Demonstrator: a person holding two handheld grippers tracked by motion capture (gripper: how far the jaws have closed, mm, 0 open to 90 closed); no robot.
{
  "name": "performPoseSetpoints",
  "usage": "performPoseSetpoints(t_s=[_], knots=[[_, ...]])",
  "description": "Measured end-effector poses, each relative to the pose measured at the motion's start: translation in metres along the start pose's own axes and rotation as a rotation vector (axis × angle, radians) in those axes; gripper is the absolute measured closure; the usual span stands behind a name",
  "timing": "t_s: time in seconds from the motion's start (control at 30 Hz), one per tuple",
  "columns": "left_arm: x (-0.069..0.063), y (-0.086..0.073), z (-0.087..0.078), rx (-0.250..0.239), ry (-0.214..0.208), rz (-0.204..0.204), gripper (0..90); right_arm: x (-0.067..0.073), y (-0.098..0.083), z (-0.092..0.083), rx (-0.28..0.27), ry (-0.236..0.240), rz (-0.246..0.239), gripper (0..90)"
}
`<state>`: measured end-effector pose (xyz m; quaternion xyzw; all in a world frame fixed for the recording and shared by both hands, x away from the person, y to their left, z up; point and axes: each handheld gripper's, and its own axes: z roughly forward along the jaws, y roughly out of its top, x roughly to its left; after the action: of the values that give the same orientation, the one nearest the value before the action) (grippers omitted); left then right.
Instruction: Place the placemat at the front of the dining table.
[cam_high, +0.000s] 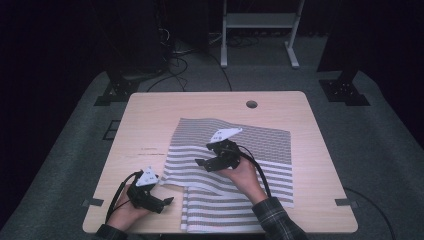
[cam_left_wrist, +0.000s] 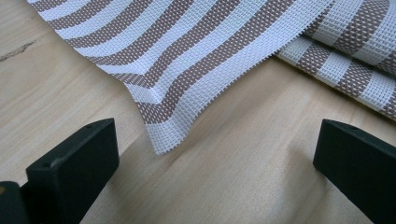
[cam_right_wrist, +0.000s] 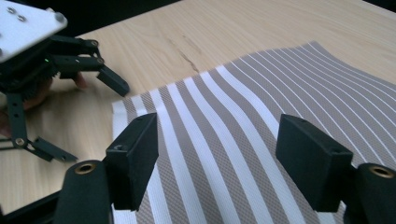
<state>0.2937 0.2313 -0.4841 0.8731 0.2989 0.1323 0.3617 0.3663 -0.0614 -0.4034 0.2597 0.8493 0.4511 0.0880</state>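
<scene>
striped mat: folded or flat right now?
Partly folded. The striped mat has its near-left part doubled over onto itself; a loose corner overhangs the table above a lower layer.

This looks like a lab or recording room rather than a home. A light wooden table (cam_high: 150, 115) with a cable hole (cam_high: 251, 104) stands on grey carpet (cam_high: 380, 130), with black stand bases (cam_high: 345, 92), loose cables (cam_high: 175, 65) and a white metal frame (cam_high: 260, 22) against dark surroundings, perhaps curtains.

Light wooden counter (cam_high: 150, 115) with round cable hole (cam_high: 251, 104), grey carpet floor (cam_high: 380, 130), white metal frame (cam_high: 260, 22), black cables (cam_high: 177, 65) behind
</scene>
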Motion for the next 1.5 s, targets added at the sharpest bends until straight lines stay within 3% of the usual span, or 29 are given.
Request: performPoseSetpoints(t_s=[0.37,0.6,0.9,1.23,1.5], knots=[[0.000,0.000,0.000,-0.002,0.000,-0.002,0.0,-0.020,-0.029,-0.038,0.038,-0.105,0.050,17.8],[0.000,0.000,0.000,0.000,-0.001,-0.002,0.0,-0.028,-0.050,-0.061,0.032,-0.176,0.062,12.0],[0.000,0.000,0.000,-0.001,-0.001,-0.003,0.0,-0.036,-0.075,-0.091,0.034,-0.246,0.098,17.4],[0.000,0.000,0.000,-0.001,0.000,-0.003,0.0,-0.043,-0.111,-0.126,0.042,-0.260,0.165,25.5],[0.000,0.000,0.000,-0.003,0.000,-0.003,0.0,-0.040,-0.137,-0.148,0.056,-0.275,0.197,32.5]])
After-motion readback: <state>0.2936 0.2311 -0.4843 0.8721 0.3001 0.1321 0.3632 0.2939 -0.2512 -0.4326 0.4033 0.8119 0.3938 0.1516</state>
